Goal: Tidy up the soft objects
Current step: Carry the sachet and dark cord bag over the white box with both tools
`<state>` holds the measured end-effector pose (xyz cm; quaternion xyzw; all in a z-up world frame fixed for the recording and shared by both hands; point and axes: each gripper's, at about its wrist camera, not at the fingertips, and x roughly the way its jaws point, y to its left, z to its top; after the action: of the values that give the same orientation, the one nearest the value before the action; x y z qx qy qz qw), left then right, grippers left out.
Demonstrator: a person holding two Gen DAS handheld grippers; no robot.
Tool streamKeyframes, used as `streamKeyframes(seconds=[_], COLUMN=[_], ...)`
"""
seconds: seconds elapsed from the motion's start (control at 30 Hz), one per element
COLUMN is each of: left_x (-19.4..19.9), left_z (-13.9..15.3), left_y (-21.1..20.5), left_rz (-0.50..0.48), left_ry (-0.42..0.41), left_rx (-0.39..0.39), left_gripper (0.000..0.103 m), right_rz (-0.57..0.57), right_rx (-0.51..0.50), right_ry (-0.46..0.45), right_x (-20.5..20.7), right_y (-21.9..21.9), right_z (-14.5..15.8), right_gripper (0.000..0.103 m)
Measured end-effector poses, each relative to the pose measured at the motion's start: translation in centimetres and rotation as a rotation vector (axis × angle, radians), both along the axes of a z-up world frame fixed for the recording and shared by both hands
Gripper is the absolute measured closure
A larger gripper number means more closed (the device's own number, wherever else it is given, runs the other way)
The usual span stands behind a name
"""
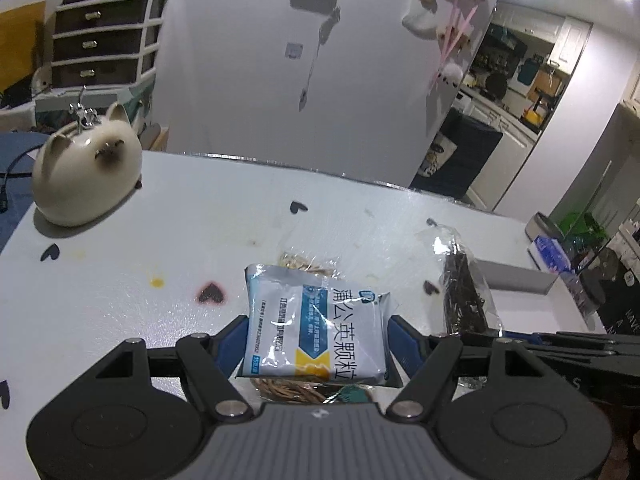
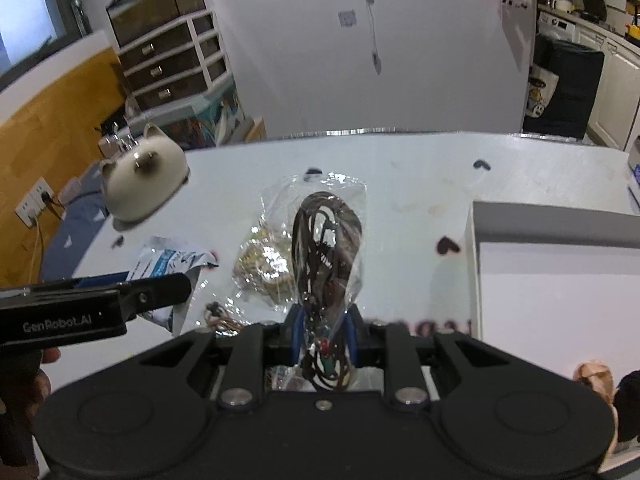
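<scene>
My left gripper (image 1: 318,336) is shut on a white and blue medicine sachet (image 1: 316,320) and holds it above the white table (image 1: 160,248). The sachet also shows in the right wrist view (image 2: 168,268). My right gripper (image 2: 322,328) is shut on a clear bag of dark cables (image 2: 326,256), held upright; this bag also shows at the right of the left wrist view (image 1: 464,292). A clear bag of straw-coloured rope (image 2: 266,268) lies on the table between the two grippers, partly hidden under the sachet in the left wrist view (image 1: 304,264).
A white open box (image 2: 560,280) sits at the right of the table, with a doll's head (image 2: 596,380) at its near corner. A cream cat-shaped purse (image 1: 86,168) stands at the far left. Black heart marks and stains dot the table.
</scene>
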<state>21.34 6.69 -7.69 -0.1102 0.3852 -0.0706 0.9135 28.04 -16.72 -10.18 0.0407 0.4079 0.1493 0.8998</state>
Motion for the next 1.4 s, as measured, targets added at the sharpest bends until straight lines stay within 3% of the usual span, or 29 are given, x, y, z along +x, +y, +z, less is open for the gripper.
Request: streamKeyframes(seconds=[0.5,0.87,1.4], left_x=[-2.5,-2.3,0.9], left_z=[4.3,5.3,4.5], left_y=[-5.8,-14.8,-28.1], left_rz=[0.094,0.137,0.09], left_ry=[-0.088,-0.103,-0.097], left_rx=[-0.012,-0.034,-0.016], left_gripper=[0.029,0.029,0.029], right_rz=[0.01,-0.004,-0.07], right_rx=[0.027,0.024,0.034], right_ry=[-0.09,-0.094,-0.066], right_x=[-2.6,-1.8,0.8], right_y=[-7.6,-17.4,-30.7], right_z=[3.7,4.6,3.2], right_gripper=[0.08,0.08,0.08])
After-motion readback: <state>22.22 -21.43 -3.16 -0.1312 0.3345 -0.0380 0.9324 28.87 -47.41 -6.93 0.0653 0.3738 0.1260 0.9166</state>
